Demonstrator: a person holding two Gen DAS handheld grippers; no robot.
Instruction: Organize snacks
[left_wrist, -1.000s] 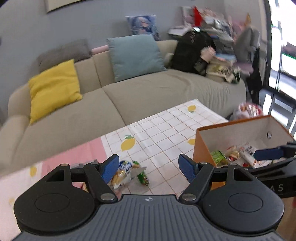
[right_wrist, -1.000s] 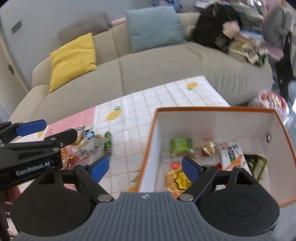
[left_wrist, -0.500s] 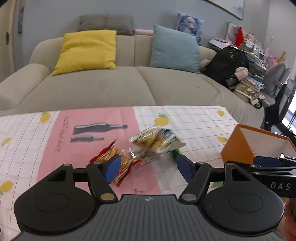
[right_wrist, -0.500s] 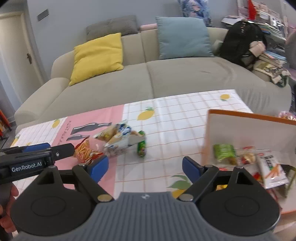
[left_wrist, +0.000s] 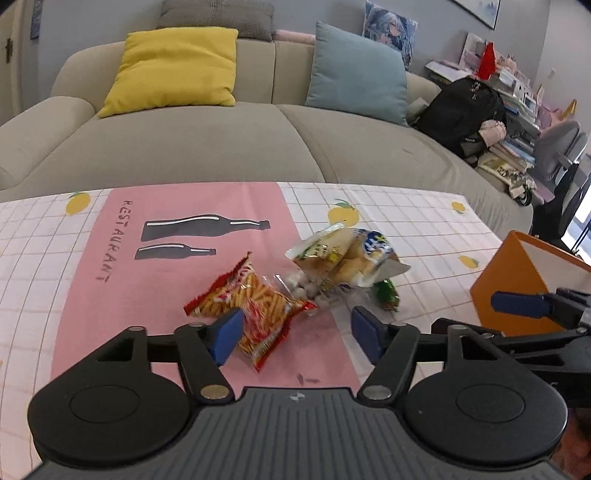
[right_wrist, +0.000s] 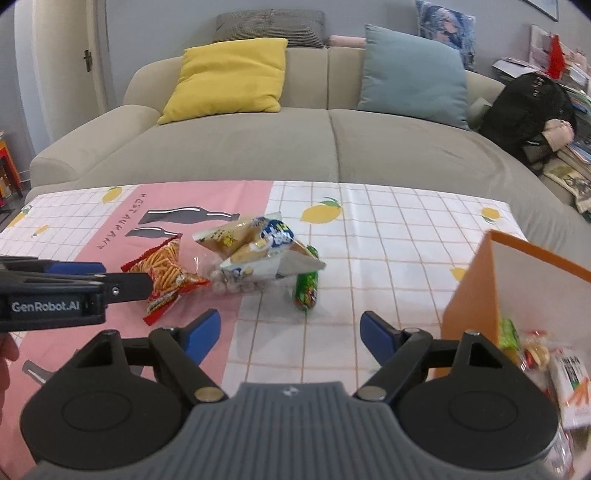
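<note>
We've swung both grippers off the orange box (right_wrist: 476, 295) since a second ago. Left gripper (left_wrist: 295, 332) is opening above the red snack bag (left_wrist: 255, 306) on the tablecloth (left_wrist: 92, 295); right gripper (right_wrist: 288, 334) is closing, empty, near the green tube (right_wrist: 306, 288).

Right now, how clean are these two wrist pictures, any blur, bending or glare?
Left wrist view: fisheye bends the sofa and dark corners vignette; the red snack bag reads sharp. Right wrist view: the same bending; the orange box and its contents are smeared at the right edge; no strong glare.
</note>
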